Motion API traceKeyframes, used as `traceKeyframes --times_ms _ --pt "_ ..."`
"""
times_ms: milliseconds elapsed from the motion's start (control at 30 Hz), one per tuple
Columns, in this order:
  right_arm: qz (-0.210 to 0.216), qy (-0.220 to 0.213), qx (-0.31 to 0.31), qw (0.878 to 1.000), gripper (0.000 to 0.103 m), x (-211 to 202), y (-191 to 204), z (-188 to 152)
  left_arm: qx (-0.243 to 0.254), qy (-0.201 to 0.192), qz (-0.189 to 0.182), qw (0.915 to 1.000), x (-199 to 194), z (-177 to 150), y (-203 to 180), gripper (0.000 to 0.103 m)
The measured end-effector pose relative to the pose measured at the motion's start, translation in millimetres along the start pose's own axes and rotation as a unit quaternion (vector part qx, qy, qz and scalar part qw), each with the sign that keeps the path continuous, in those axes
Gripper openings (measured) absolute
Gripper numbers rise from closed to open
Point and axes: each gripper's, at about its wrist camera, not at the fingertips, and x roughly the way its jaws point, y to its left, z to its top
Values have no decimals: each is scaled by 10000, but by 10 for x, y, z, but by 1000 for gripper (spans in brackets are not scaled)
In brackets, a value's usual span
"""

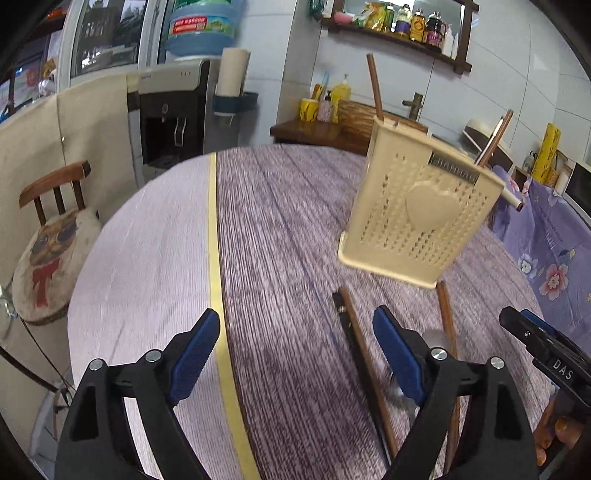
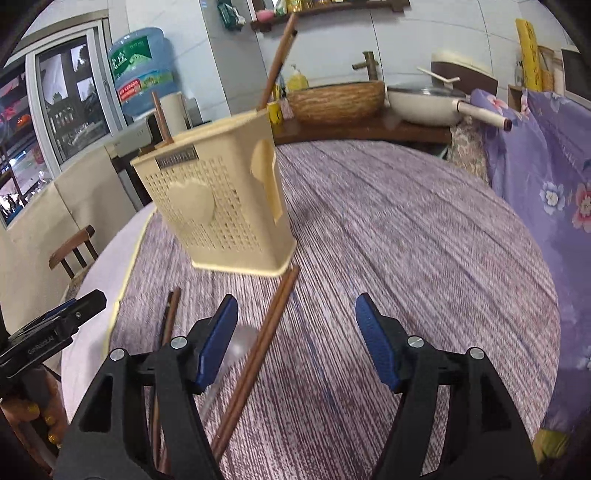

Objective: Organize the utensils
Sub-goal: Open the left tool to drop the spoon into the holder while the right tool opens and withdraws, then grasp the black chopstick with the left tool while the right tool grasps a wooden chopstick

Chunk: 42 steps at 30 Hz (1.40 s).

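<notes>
Left gripper [image 1: 295, 350] was spread wide, nothing between its blue pads, hovering low over the round surface with the purple-grey woven cloth [image 1: 280, 229]. Right gripper [image 2: 295, 336] likewise released and empty.

The beige perforated plastic utensil holder with a raised heart on its front [image 1: 417, 218] stood on the surface ahead and to the right of the left gripper; in the right wrist view it sat ahead and left of the right gripper. Two brown wooden chopsticks in the holder [image 1: 375, 86] stuck up out of its top, one at each end.

A pair of brown chopsticks lying loose [image 2: 255, 354] ran from the holder's base back toward the right gripper, passing just beside its left finger. A second dark-and-brown chopstick pair [image 1: 360, 354] lay flat between the two grippers, just left of the left gripper's right finger. A clear plastic spoon [image 2: 240, 343], blurred, lay between the two pairs.

Writing: metal plate on the holder, letters too blurred to read surely. "DAS" on the right gripper body in the left view. Blue water jug [image 1: 201, 27] carried a red label strip, text unreadable.
</notes>
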Motion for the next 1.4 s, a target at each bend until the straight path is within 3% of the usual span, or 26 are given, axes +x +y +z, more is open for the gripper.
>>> traceKeyframes --times_ms 167,333,733,1067,1400 --pt "-72 337 -70 9994 67 137 41 -120 77 317 -68 9994 94 -162 -35 67" --pt "-66 627 -202 9978 65 216 152 -214 150 432 -131 9989 123 -237 -106 63" --pt "-382 916 -344 9945 55 306 213 -302 308 546 -100 9980 182 -280 -191 61" --pt "-653 931 -633 9915 55 407 271 -242 528 667 -15 9964 250 -324 -309 61" --pt "-687 903 -537 9921 55 407 202 -224 719 763 138 9944 298 -321 -407 59"
